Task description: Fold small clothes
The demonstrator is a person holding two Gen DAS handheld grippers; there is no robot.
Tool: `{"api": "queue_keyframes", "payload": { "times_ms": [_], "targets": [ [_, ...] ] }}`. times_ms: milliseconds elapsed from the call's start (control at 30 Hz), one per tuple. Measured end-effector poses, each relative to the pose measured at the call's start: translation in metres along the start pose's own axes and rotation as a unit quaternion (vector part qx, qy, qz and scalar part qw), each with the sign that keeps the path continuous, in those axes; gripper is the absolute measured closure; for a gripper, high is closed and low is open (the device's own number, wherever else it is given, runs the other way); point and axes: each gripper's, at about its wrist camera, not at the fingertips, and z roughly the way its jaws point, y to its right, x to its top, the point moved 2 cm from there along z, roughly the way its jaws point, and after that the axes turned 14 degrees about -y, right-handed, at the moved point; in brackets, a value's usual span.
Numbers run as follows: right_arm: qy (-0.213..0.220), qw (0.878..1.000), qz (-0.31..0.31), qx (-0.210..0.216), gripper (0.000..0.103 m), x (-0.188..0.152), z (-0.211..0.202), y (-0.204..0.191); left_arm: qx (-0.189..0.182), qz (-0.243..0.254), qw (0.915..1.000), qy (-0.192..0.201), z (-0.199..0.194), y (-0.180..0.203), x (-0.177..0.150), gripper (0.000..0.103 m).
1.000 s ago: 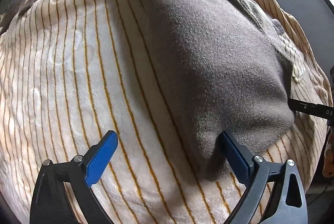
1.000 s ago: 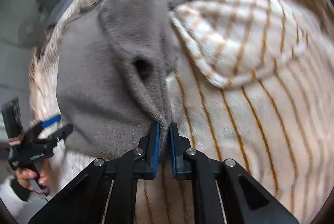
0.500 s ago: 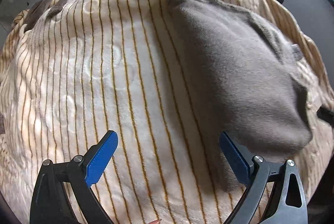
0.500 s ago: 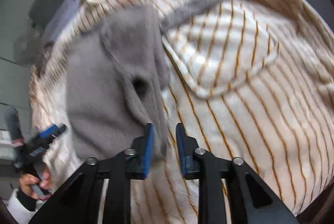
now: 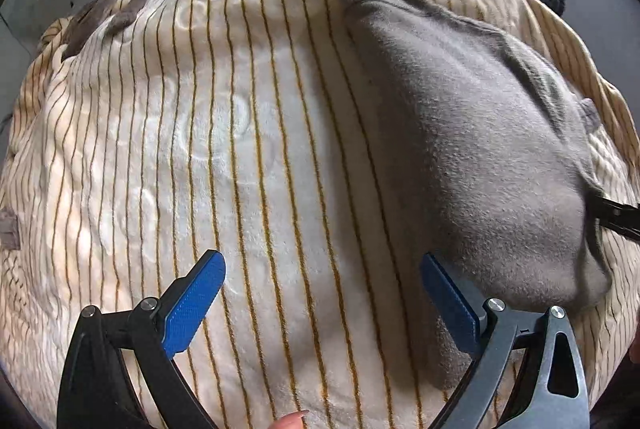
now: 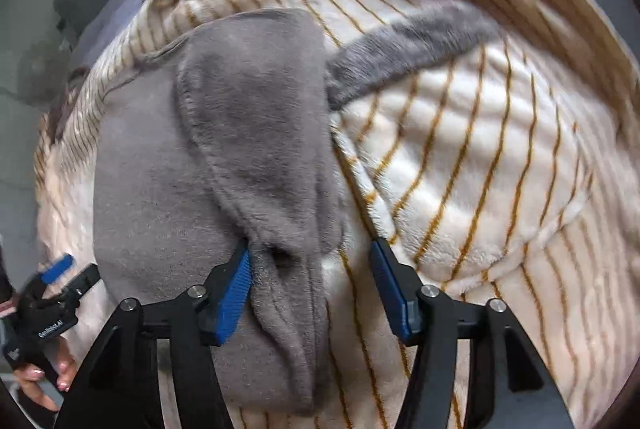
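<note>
Grey fleece garment (image 6: 168, 189) lies folded on the striped blanket (image 5: 240, 149), sleeve laid over it. Right hand-held gripper (image 6: 310, 285) jaws opening w/ sleeve end between, pads off. Left hand-held gripper (image 5: 320, 293) wide open, empty, at garment's near-left edge. Fold prob. nearly done; maybe one more fold left.
</note>
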Motion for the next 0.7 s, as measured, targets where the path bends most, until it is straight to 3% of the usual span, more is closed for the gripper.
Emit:
{"api": "queue_keyframes", "payload": {
  "times_ms": [167, 433, 700],
  "targets": [
    [0.008, 0.999, 0.015, 0.028, 0.039, -0.008, -0.014, 0.006, -0.001, 0.007, 0.9999, -0.012, 0.005, 0.002, 0.014, 0.004],
    [0.015, 0.992, 0.029, 0.120, 0.032, -0.008, -0.032, 0.019, -0.017, -0.020, 0.9988, -0.042, 0.011, -0.003, 0.030, 0.004],
    [0.001, 0.988, 0.032, 0.150, 0.031, 0.003, -0.025, 0.017, -0.005, -0.013, 0.9990, -0.042, 0.013, -0.001, 0.037, 0.004]
  ]
}}
